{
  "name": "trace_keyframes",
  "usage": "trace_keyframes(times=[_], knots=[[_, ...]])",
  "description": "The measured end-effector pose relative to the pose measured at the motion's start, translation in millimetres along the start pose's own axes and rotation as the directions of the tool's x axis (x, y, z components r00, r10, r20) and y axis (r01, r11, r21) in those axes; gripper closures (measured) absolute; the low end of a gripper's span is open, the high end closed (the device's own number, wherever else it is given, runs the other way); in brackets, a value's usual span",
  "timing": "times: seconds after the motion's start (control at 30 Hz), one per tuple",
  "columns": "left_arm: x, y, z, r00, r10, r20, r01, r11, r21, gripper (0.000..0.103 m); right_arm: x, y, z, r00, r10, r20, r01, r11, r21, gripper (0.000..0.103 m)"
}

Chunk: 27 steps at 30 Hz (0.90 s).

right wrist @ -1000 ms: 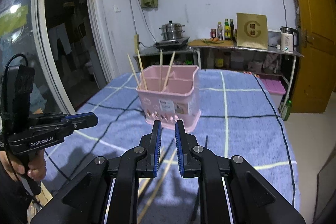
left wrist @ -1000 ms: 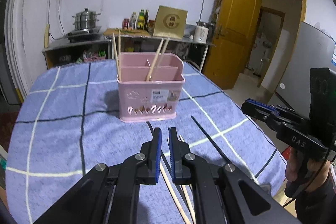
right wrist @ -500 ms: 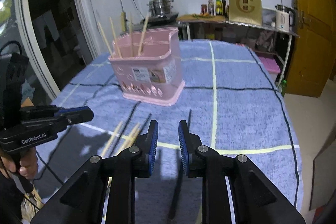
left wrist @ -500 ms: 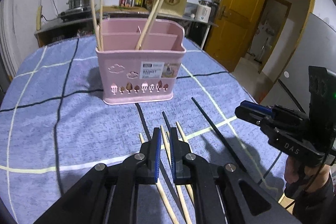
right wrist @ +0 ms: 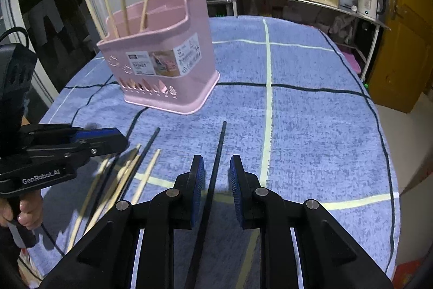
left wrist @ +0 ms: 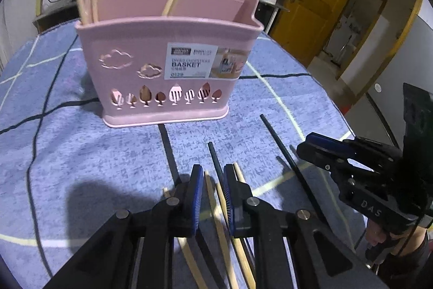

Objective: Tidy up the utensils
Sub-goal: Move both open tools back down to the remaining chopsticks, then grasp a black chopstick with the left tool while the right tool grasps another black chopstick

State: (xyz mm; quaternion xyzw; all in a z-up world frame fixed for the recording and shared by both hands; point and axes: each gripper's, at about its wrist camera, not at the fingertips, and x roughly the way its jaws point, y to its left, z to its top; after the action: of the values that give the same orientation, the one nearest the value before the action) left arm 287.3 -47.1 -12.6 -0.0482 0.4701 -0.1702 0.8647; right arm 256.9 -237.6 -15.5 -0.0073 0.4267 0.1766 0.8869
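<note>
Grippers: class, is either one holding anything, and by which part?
Nothing is held. Both the left gripper and right gripper are open, straddling chopsticks on the table.

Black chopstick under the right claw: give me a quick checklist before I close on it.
1. Right claw open: ok.
2. Black chopstick runs between its fingers: ok.
3. Fingers low enough to touch it: cannot tell.
4. Left claw apart from it, open over the bamboo chopsticks: ok.
5. Basket upright with room in its compartments: ok.
6. Second black chopstick lies off to the side, outside the grasp: ok.
</note>
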Motion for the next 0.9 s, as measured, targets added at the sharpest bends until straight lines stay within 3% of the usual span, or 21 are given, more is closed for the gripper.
trace_keyframes(times=[0.43, 0.9], knots=[[24.9, -6.9, 8.3, 1.000, -0.007, -0.019, 0.007, 1.000, 0.022, 0.088, 24.4, -1.6, 10.3, 0.999, 0.008, -0.041, -0.009, 1.000, -0.014, 0.082], [37.4, -20.1, 15.0, 0.999, 0.046, -0.021, -0.045, 0.996, 0.072, 0.090, 39.3, 6.3, 21.0, 0.997, -0.033, -0.069, 0.029, 0.997, -0.065, 0.082]])
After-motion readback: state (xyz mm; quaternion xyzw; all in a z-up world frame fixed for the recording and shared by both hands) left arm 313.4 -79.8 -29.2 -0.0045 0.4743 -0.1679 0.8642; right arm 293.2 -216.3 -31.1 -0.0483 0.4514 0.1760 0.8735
